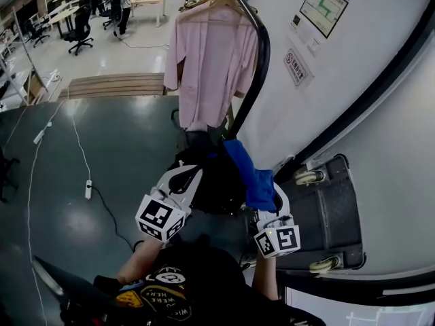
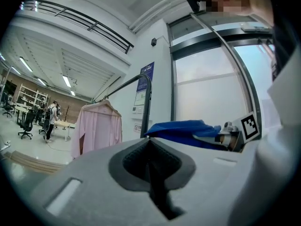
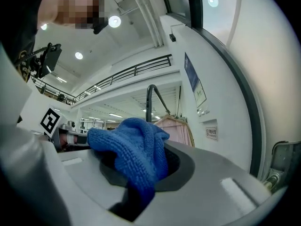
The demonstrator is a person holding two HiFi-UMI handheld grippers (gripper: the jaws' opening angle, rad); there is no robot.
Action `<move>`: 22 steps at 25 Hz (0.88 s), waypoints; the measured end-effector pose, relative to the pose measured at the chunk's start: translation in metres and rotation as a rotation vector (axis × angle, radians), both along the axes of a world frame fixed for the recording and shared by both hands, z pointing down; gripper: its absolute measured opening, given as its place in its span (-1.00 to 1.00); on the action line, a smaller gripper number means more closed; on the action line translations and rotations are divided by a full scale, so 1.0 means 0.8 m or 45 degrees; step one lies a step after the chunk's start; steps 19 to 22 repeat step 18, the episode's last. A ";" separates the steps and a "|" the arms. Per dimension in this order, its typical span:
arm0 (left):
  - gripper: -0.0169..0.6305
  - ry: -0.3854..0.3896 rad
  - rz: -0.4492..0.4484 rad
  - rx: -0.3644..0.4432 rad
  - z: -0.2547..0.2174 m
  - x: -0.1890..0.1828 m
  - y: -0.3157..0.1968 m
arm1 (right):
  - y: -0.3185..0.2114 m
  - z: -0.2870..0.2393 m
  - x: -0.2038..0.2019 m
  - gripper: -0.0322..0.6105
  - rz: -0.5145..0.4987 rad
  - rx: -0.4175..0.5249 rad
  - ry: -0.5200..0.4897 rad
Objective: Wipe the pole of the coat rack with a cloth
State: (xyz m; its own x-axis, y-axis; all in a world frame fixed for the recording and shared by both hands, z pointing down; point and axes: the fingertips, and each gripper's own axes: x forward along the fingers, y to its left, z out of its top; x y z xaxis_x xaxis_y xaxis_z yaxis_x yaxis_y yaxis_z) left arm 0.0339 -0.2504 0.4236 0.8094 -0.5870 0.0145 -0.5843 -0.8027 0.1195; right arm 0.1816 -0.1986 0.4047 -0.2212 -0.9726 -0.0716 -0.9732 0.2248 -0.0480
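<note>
Head view: the left gripper [image 1: 192,175] and the right gripper [image 1: 266,194] are side by side. A blue knitted cloth [image 1: 246,168] sticks out ahead of the right jaws. The coat rack's black curved metal pole [image 1: 257,66] rises beyond both pairs of jaws, and a pink shirt [image 1: 204,66] hangs from it. Whether the cloth touches the pole cannot be told.

Left gripper view: the jaws are clenched together with nothing between them. The pole [image 2: 147,102] stands straight ahead of them, and the cloth [image 2: 181,128] is just to their right.

Right gripper view: the jaws are grasping the cloth [image 3: 134,149], which bunches above them. The pole [image 3: 150,100] stands beyond it.
</note>
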 end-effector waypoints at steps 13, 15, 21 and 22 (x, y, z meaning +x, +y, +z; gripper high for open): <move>-0.97 0.007 0.035 -0.008 -0.002 0.014 0.018 | 0.025 -0.005 0.013 -0.68 0.034 -0.006 0.000; -0.97 0.009 0.036 -0.007 -0.001 0.016 0.018 | 0.025 -0.005 0.015 -0.68 0.033 -0.003 0.000; -0.97 0.011 0.037 -0.007 0.000 0.018 0.017 | 0.024 -0.006 0.017 -0.68 0.031 0.001 0.003; -0.97 0.011 0.037 -0.007 0.000 0.018 0.017 | 0.024 -0.006 0.017 -0.68 0.031 0.001 0.003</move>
